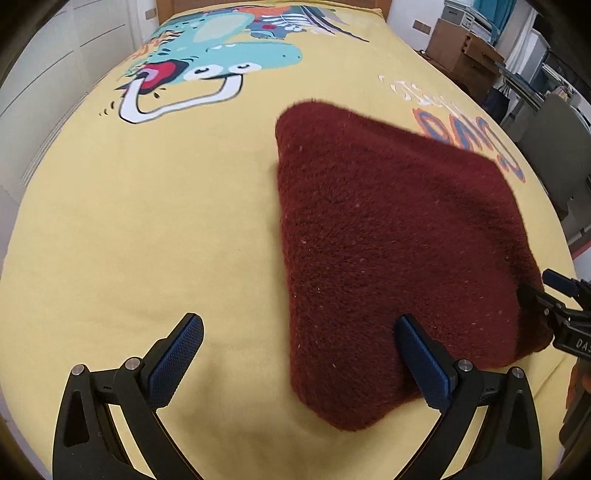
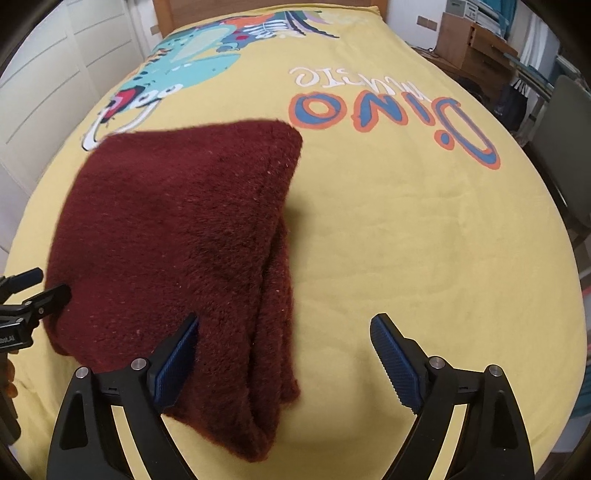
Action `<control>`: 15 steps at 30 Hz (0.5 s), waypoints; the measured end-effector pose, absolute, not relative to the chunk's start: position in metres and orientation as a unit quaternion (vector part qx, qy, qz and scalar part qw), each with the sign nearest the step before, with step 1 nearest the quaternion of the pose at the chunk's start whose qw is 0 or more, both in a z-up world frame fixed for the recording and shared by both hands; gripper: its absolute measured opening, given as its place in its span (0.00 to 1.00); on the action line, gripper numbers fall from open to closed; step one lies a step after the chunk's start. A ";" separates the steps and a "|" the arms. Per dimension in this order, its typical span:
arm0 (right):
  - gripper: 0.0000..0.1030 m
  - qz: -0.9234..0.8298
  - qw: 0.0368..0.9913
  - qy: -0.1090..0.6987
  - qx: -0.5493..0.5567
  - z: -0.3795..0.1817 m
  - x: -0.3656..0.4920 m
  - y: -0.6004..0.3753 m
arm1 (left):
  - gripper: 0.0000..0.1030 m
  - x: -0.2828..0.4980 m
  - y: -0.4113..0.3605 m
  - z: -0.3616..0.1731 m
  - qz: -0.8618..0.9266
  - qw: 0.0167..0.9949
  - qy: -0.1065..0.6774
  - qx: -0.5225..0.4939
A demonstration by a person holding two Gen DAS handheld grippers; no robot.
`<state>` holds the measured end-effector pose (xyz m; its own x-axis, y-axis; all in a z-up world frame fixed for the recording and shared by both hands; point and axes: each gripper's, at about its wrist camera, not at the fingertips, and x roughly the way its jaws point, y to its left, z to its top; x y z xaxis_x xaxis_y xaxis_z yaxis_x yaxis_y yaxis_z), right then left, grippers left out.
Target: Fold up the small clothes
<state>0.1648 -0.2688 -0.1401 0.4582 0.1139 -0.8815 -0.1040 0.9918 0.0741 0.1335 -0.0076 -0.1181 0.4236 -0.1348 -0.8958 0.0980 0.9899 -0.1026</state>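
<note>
A dark red fuzzy knit garment (image 1: 391,251) lies folded on the yellow bed cover (image 1: 147,221); it also shows in the right wrist view (image 2: 177,229), with stacked folded layers along its right edge. My left gripper (image 1: 299,332) is open and empty, straddling the garment's near left edge. My right gripper (image 2: 284,332) is open and empty, straddling the garment's near right edge. The right gripper's fingers (image 1: 554,291) show at the garment's right side in the left wrist view. The left gripper's fingers (image 2: 40,291) show at its left side in the right wrist view.
The yellow cover carries a dinosaur print (image 1: 207,55) and "DINO" lettering (image 2: 388,110). White cupboard doors (image 2: 44,85) stand left of the bed. Cardboard boxes (image 1: 461,55), shelves and a grey chair (image 1: 561,147) stand to the right. A wooden headboard (image 2: 173,11) is at the far end.
</note>
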 end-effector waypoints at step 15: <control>0.88 0.044 0.894 0.446 0.000 -0.040 0.089 -0.297 | 0.99 0.059 0.012 -0.030 -0.030 0.876 0.481 0.000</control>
<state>0.0887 -0.2973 -0.0396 0.5981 0.0784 -0.7976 -0.0789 0.9961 0.0387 0.0589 0.0116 -0.0302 0.5356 -0.0531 -0.8428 0.0532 0.9982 -0.0290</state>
